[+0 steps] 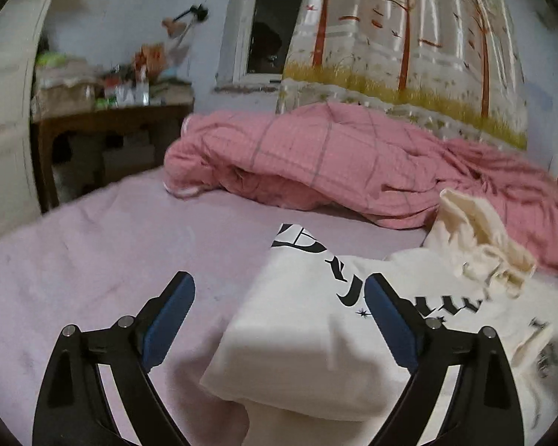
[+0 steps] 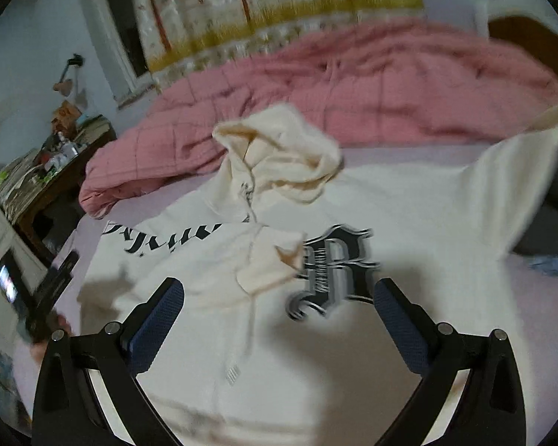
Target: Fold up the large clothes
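Observation:
A cream hoodie [image 2: 316, 334] with black gothic lettering lies on the lilac bed sheet [image 1: 93, 260]. Its hood [image 2: 279, 156] is bunched toward the pink quilt, and one sleeve [image 2: 509, 186] stretches out to the right. In the left wrist view the hoodie's [image 1: 297, 334] left side is folded in, giving a straight edge. My left gripper [image 1: 279, 280] hovers open over that edge, one finger above the sheet and the other above the cloth, holding nothing. My right gripper [image 2: 279, 284] is open above the chest, near the big letter R [image 2: 334, 267], with nothing gripped.
A crumpled pink quilt [image 1: 316, 163] fills the far side of the bed. A cluttered wooden table [image 1: 111, 115] and a white cupboard [image 1: 3, 111] stand at the left. A tree-print curtain [image 1: 409, 37] hangs behind. A dark shape [image 2: 550, 215] lies at the bed's right.

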`<state>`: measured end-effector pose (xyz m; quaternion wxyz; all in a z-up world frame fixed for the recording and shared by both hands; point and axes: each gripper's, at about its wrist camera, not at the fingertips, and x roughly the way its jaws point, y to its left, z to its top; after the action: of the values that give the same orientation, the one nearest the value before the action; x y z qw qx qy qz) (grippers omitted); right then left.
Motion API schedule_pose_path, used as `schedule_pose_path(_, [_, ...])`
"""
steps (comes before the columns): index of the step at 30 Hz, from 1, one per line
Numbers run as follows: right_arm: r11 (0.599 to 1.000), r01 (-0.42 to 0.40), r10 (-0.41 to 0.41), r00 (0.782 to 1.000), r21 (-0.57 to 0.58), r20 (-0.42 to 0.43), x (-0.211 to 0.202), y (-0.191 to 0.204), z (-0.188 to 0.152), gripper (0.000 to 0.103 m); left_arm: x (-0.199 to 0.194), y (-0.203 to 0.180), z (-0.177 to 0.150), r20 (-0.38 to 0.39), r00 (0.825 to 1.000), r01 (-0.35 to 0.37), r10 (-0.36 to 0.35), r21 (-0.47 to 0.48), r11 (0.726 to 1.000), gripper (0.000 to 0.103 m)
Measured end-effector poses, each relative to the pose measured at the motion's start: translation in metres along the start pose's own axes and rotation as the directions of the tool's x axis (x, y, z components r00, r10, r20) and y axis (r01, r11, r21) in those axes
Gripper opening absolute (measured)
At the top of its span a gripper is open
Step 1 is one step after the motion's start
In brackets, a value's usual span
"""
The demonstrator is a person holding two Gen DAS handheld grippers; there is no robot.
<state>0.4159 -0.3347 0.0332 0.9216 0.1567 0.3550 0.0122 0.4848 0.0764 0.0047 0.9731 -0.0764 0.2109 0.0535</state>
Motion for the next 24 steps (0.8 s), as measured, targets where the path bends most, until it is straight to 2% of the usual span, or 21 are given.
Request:
schedule_pose_path(4, [0.998, 0.053, -0.049, 0.994, 0.043, -0.1, 0.079, -0.003, 0.008, 0.09, -0.004, 0.006, 0.002, 0.017, 1.0, 0.011, -0.011, -0.018, 1.0, 0.092])
schedule_pose_path(5, [0.997, 0.063, -0.056, 0.989, 0.054, -0.135, 0.102, -0.007, 0.008, 0.081, -0.006, 0.006, 0.002, 0.021, 1.0, 0.014, -0.014, -0.021, 1.0, 0.092])
schedule_pose_path(6, [0.996, 0.062, -0.052, 0.986, 0.061, -0.159, 0.115, -0.011, 0.007, 0.076, -0.007, 0.007, 0.003, 0.025, 1.0, 0.016, -0.016, -0.023, 1.0, 0.092])
schedule_pose_path(8, [0.995, 0.022, -0.003, 0.98, 0.095, -0.197, 0.136, -0.015, 0.007, 0.072, -0.009, 0.01, 0.002, 0.028, 1.0, 0.015, -0.014, -0.032, 0.999, 0.092])
schedule_pose_path(9, [0.992, -0.022, 0.047, 0.977, 0.122, -0.209, 0.143, -0.016, 0.006, 0.071, -0.01, 0.012, 0.002, 0.026, 1.0, 0.013, -0.012, -0.041, 0.999, 0.092])
schedule_pose_path(10, [0.989, -0.059, 0.089, 0.971, 0.137, -0.222, 0.15, -0.015, 0.005, 0.062, -0.011, 0.014, 0.002, 0.023, 1.0, 0.01, -0.009, -0.055, 0.998, 0.092])
schedule_pose_path(11, [0.988, -0.072, 0.102, 0.969, 0.136, -0.227, 0.155, -0.013, 0.002, 0.039, -0.01, 0.018, 0.003, 0.018, 1.0, 0.012, -0.011, -0.077, 0.997, 0.092])
schedule_pose_path(13, [0.985, -0.122, 0.149, 0.96, 0.125, -0.236, 0.159, -0.007, -0.001, 0.015, -0.008, 0.026, 0.004, 0.007, 1.0, 0.025, -0.025, -0.121, 0.992, 0.092])
schedule_pose_path(14, [0.983, -0.14, 0.165, 0.959, 0.119, -0.229, 0.159, -0.004, -0.001, 0.014, -0.007, 0.029, 0.004, 0.001, 1.0, 0.025, -0.025, -0.141, 0.99, 0.092])
schedule_pose_path(18, [0.999, -0.048, 0.045, 0.99, -0.017, -0.131, 0.133, 0.022, 0.011, 0.013, -0.009, 0.038, 0.006, 0.002, 0.999, 0.032, -0.032, -0.182, 0.983, 0.092])
schedule_pose_path(20, [0.992, 0.054, -0.058, 0.998, -0.112, -0.037, 0.11, 0.036, 0.028, 0.013, -0.011, 0.039, 0.007, 0.003, 0.999, 0.043, -0.043, -0.189, 0.981, 0.092])
schedule_pose_path(22, [0.971, 0.155, -0.15, 0.988, -0.181, 0.041, 0.093, 0.043, 0.042, 0.013, -0.01, 0.04, 0.006, -0.003, 0.999, 0.05, -0.052, -0.19, 0.98, 0.092])
schedule_pose_path(24, [0.953, 0.197, -0.189, 0.98, -0.231, 0.058, 0.086, 0.043, 0.051, 0.013, 0.0, 0.034, 0.003, -0.057, 0.996, 0.053, -0.063, -0.171, 0.984, 0.092])
